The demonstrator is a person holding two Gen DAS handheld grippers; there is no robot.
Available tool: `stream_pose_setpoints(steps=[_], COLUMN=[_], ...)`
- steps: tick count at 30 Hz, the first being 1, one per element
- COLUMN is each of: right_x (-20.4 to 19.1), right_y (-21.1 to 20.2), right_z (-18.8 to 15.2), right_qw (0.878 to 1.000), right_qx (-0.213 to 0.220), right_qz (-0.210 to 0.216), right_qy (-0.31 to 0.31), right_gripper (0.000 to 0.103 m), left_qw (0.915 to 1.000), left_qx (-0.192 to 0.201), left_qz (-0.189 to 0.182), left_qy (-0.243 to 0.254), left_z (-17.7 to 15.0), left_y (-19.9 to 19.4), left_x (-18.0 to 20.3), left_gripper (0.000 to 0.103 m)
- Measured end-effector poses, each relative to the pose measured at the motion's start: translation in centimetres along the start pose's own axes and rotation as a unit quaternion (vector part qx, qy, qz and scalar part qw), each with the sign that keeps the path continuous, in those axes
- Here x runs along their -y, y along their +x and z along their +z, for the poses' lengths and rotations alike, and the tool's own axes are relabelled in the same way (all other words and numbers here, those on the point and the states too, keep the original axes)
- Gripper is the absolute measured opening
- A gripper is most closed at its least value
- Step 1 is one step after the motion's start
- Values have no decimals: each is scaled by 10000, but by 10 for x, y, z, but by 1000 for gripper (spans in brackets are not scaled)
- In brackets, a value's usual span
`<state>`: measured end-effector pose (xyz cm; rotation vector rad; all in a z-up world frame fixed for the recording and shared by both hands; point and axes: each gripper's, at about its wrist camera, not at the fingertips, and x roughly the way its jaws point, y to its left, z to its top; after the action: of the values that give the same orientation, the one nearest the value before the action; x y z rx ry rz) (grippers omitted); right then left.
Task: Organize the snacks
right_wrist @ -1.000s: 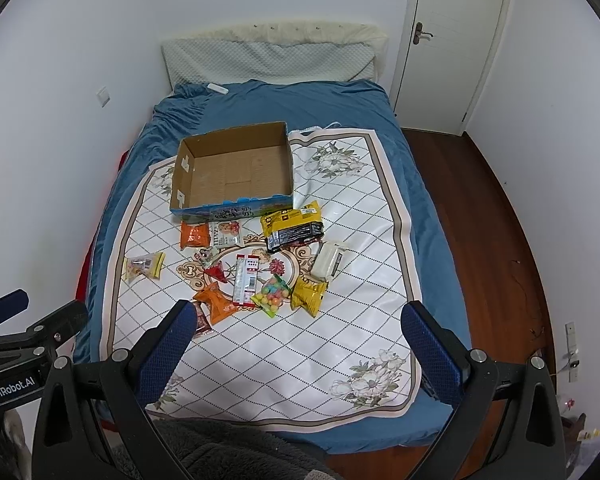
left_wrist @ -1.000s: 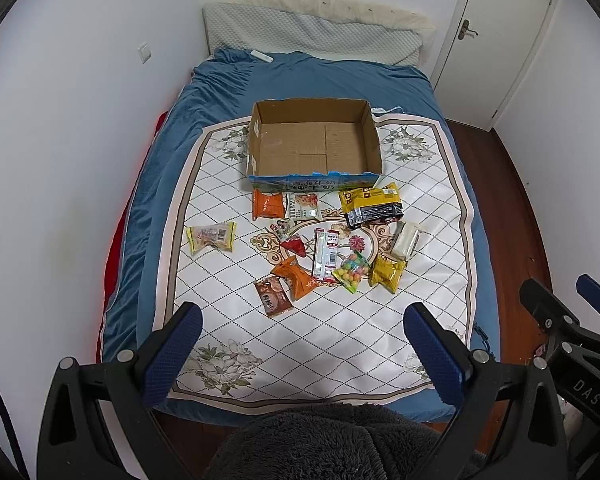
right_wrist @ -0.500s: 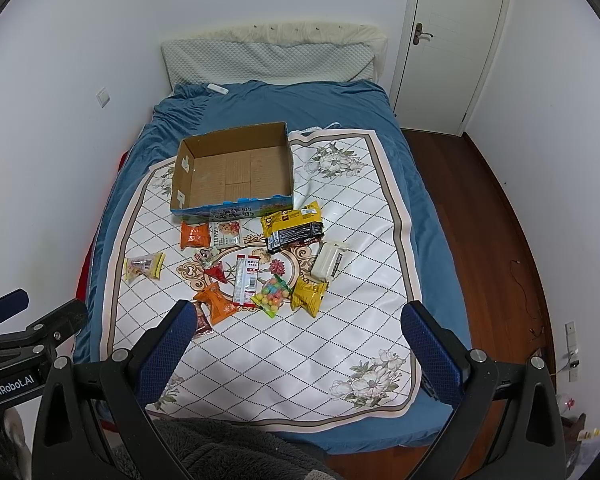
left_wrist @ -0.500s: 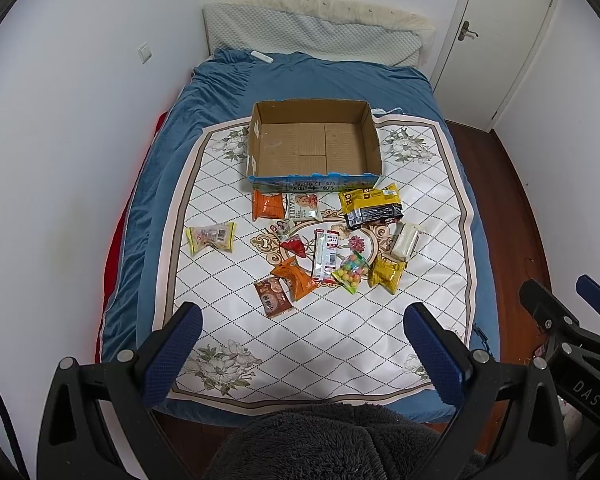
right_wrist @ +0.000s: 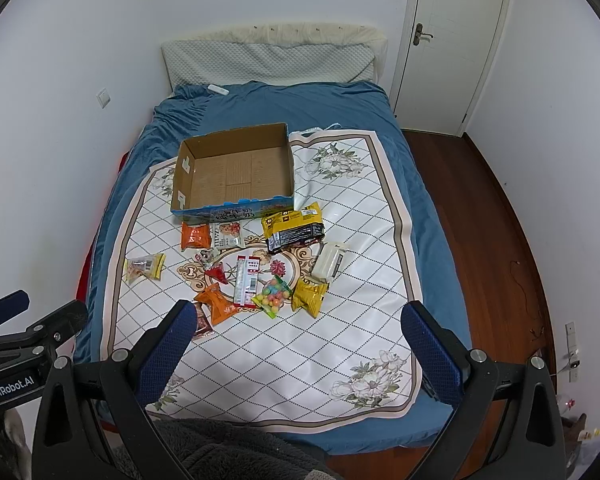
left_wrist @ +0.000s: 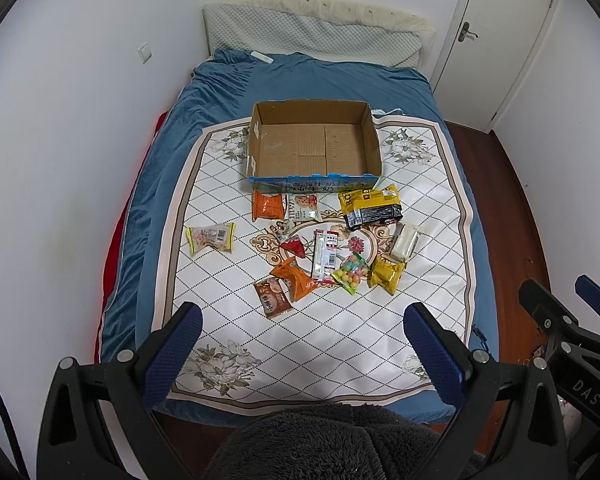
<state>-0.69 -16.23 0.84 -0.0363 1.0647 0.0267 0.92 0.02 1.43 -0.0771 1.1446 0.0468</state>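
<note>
An empty open cardboard box [left_wrist: 260,136] [right_wrist: 184,168] stands on the patterned mat [left_wrist: 320,328] [right_wrist: 364,264] on the bed. Several snack packets lie scattered in front of it: a yellow-black bag [left_wrist: 370,206] [right_wrist: 293,227], an orange packet [left_wrist: 266,205] [right_wrist: 195,236], a yellow packet off to the left [left_wrist: 211,237] [right_wrist: 144,267], a candy bag [left_wrist: 350,273] [right_wrist: 273,295], a brown packet [left_wrist: 273,297]. My left gripper [left_wrist: 302,342] and right gripper [right_wrist: 298,340] are both open and empty, held well back above the bed's near end.
A pillow [left_wrist: 312,32] lies at the headboard. White walls close in on the left. A door [right_wrist: 452,40] and wooden floor [right_wrist: 500,240] are on the right. A dark fleece garment [left_wrist: 324,444] fills the bottom of both views.
</note>
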Motion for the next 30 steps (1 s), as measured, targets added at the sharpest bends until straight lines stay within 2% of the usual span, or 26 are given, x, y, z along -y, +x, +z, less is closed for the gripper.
stream_pose_setpoints(steps=[9,15,22,25,30], right_x=[0,12,27,36,57], right_y=[5,56,165,223,346], right_z=[2,5,21,36,70], right_qw=[10000,9981,9915,9859,9596], right_qx=[-51,-487,-1099,-1357,-1890], right_qz=[6,147,282,459,1101], right_qy=[45,347,632,868,1771], right_gripper=[103,103,103,103,103], left_qw=[9999,9991,9966,9960,9955], left_qx=[63,110,-331,-503,-701], left_qz=[115,355,755,741,551], left_qy=[-74,-211,2,-66,-334], left_z=[6,16,40,56,81], left_y=[8,56,148,192,257], left_x=[1,-10,-15,-14,-6], left_gripper=[103,103,103,103,103])
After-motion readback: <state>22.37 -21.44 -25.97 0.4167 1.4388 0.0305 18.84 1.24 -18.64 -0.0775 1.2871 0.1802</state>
